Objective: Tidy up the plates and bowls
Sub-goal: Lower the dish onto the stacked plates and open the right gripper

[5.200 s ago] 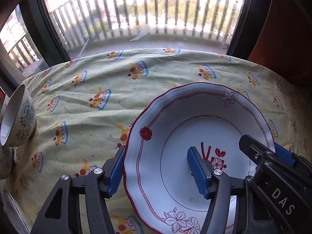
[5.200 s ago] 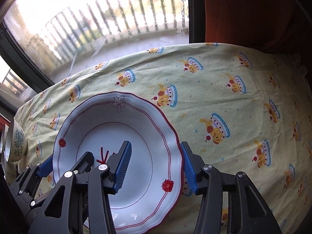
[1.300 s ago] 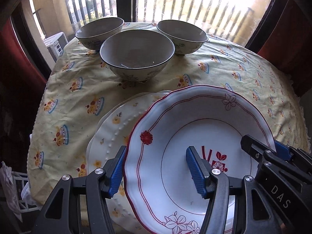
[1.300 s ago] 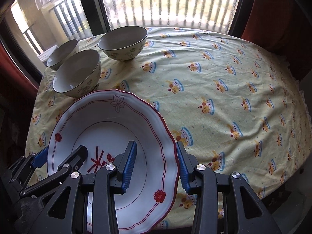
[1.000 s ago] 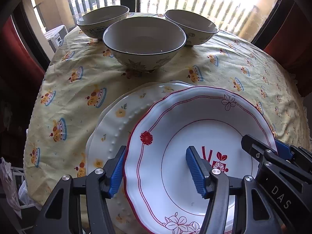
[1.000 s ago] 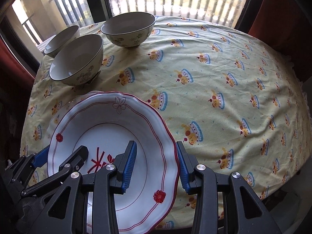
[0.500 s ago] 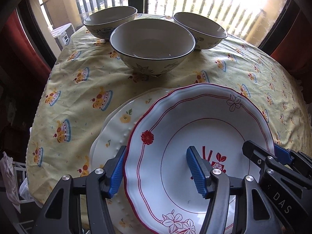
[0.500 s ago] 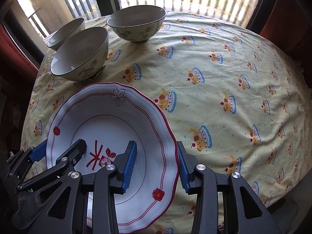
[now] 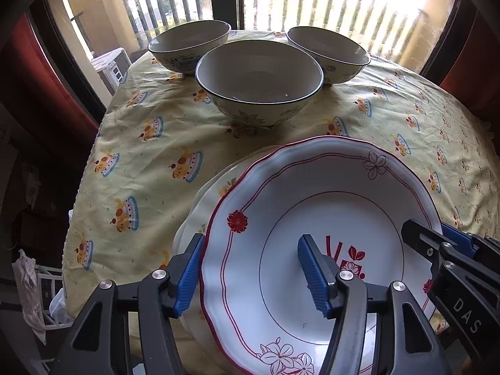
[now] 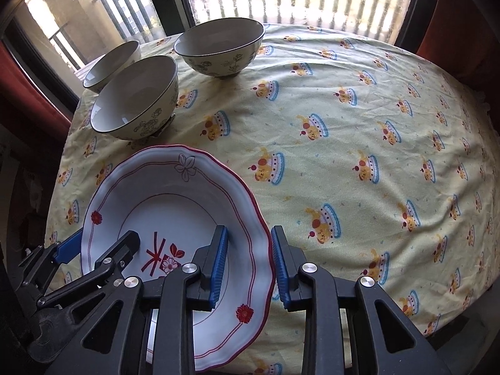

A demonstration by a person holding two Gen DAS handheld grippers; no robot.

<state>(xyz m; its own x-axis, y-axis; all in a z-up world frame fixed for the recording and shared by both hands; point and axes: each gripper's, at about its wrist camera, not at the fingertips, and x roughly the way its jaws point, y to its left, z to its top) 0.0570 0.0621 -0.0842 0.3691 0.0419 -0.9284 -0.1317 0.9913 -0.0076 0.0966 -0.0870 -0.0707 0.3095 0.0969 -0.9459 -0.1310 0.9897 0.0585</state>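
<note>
A white plate with a red scalloped rim (image 9: 328, 218) is held between both grippers, over a cream plate with fruit print (image 9: 215, 187) that lies on the table. My left gripper (image 9: 250, 268) is shut on the plate's left rim. My right gripper (image 10: 248, 264) is shut on its right rim; the plate also shows in the right wrist view (image 10: 175, 206). Three patterned bowls stand beyond: a near one (image 9: 259, 78), a far left one (image 9: 187, 43) and a far right one (image 9: 328, 53).
The table wears a yellow cloth with cartoon prints (image 10: 359, 143). A window with balcony railings (image 9: 312, 6) is behind the bowls. Red curtains (image 10: 453, 15) hang at the sides. The table's left edge drops to a dark floor with clutter (image 9: 31, 275).
Both grippers have carried the red-rimmed plate from a bare stretch of cloth to over the cream plate near the bowls, and lowered it closer. The grip is unchanged.
</note>
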